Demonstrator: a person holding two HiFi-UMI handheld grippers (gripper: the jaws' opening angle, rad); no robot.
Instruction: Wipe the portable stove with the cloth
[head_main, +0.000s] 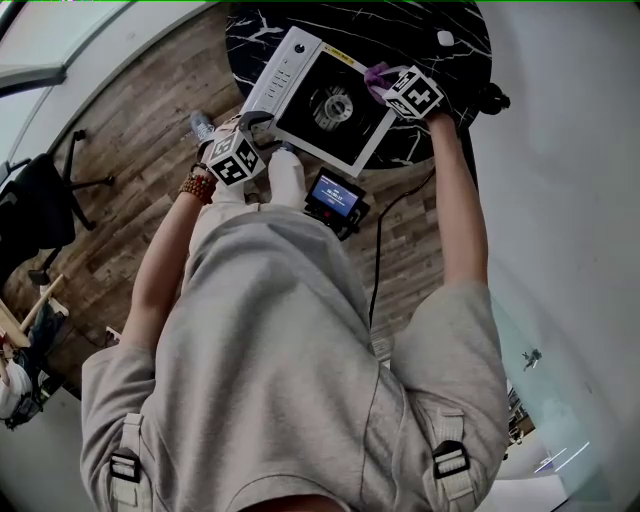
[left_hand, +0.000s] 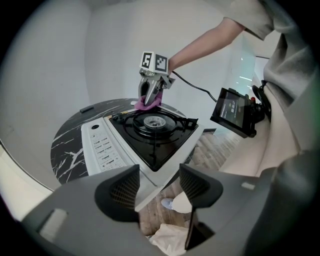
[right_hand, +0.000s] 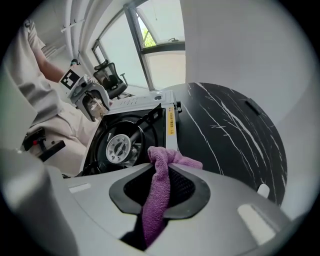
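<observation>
On the round black counter (head_main: 455, 75) with white marble veins sat the portable stove (head_main: 330, 105), a pale body with a black top and a round burner at its middle. It lay askew, with one corner hanging past the counter's near edge over the wooden floor (head_main: 150, 110). A strip of buttons (left_hand: 102, 147) ran along one side of the stove; the markings beside them were too small to read. A yellow label (right_hand: 171, 122) with dark print ran along the opposite rim, and its writing could not be made out either.

The right tool (right_hand: 160, 187) was clenched on the purple cloth (right_hand: 165, 165), which stuck out in a bunch past its tips and hung down between the pads. That tool pointed steeply down at the stove's far corner, beside the yellow label, and the cloth met the stove's rim there.

The left tool (left_hand: 159, 187) stood released, jaws wide apart, at the stove's overhanging near corner. That corner reached in between the pads, and the right-hand pad stood clear of it.

A black device with a lit blue screen (head_main: 335, 195) sat at the person's front, a cable trailing from it. Its on-screen text was too small to read. Black-and-white square markers covered the cubes on both tools.
</observation>
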